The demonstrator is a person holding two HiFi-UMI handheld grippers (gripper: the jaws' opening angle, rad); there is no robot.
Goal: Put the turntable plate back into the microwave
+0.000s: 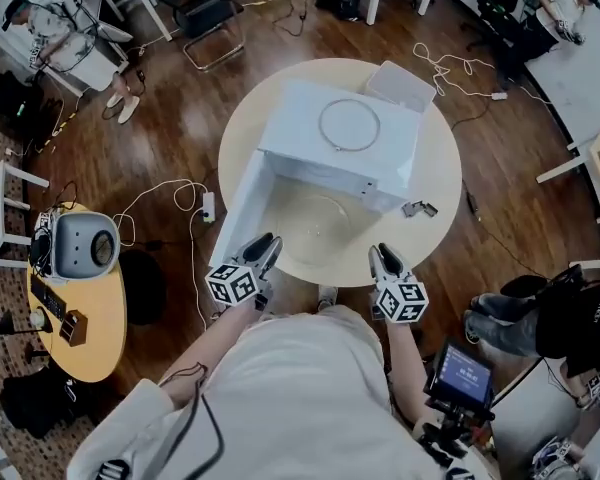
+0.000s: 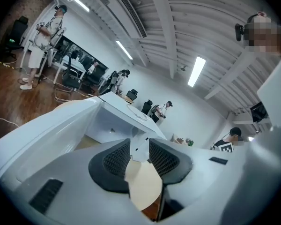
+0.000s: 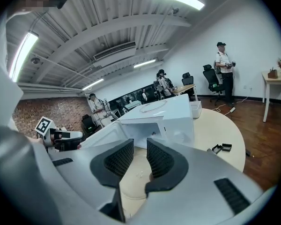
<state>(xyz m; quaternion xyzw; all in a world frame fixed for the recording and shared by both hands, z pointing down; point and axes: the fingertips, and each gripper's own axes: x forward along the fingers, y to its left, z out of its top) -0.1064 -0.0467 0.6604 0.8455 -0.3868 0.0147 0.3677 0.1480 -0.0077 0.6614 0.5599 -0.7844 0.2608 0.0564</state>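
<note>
The clear round glass turntable plate (image 1: 315,223) lies flat on the round beige surface (image 1: 440,173) in front of the open white microwave (image 1: 292,118), at 1 o'clock from the left tool (image 1: 264,248) and 11 o'clock from the right tool (image 1: 384,256), each tool's jaws partly apart and empty.

R hand-held gripper (image 3: 139,149) jaws apart, empty; microwave (image 3: 178,118) w/ door (image 3: 100,137) open ahead on round table (image 3: 220,130).
</note>
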